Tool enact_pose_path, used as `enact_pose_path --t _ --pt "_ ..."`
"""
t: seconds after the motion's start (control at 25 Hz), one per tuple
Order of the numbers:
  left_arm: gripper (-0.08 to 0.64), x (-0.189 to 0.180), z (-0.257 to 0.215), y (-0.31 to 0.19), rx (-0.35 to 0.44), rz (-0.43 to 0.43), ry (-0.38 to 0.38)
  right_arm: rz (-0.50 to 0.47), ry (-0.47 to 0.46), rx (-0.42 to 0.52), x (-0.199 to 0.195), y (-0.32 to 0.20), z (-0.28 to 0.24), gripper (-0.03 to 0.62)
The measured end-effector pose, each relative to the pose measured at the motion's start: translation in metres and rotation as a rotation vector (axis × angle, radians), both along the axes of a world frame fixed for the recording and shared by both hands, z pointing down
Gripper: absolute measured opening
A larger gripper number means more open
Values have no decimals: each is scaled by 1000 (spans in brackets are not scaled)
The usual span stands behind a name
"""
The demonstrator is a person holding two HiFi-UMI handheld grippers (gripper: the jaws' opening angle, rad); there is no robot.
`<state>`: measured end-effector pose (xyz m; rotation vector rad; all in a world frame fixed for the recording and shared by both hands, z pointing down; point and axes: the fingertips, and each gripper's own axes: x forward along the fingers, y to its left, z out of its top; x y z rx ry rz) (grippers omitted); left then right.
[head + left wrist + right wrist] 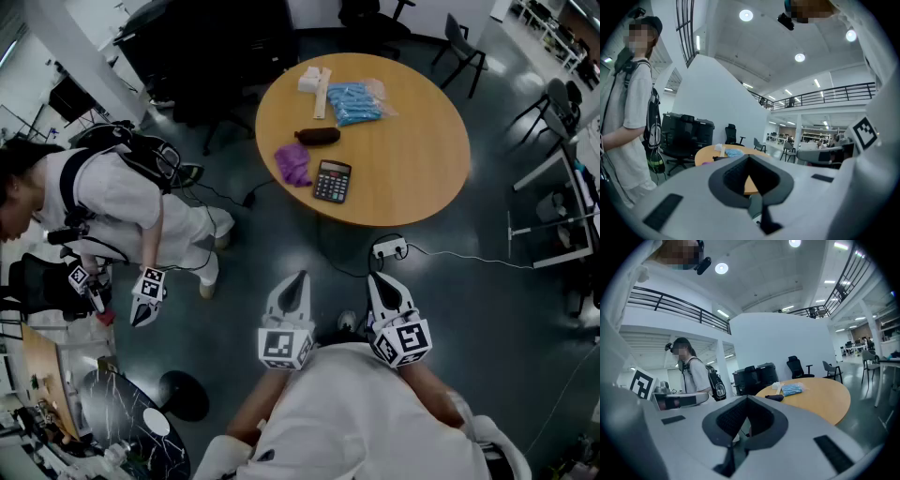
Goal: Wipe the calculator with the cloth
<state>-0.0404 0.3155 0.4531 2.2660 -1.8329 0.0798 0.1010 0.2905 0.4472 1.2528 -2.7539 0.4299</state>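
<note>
The left hand-held gripper and the right hand-held gripper sit close under the head camera. They point forward side by side over the floor, and each has its jaws closed together with nothing between them. Both are well short of the surface, a round wooden top ahead of them.

The calculator lies flat, keys up, near the near-left edge of the surface. The cloth, purple and bunched, lies just beside it on its left; whether the two touch cannot be told. Behind them lies a dark oblong thing. Farther back, near the far-left rim, are a blue packet and a white strip.

A power strip lies on the floor between the grippers and the surface, its cable running off to the right. A second person, in a white shirt with a backpack, stands at the left, well apart from the surface. A chair stands beyond the far side.
</note>
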Motion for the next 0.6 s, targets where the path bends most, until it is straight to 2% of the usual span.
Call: enact_pose_path --t 0.6 --pt "6 17 4 -4 -13 -9 10 -26 -17 -9 14 0 1 15"
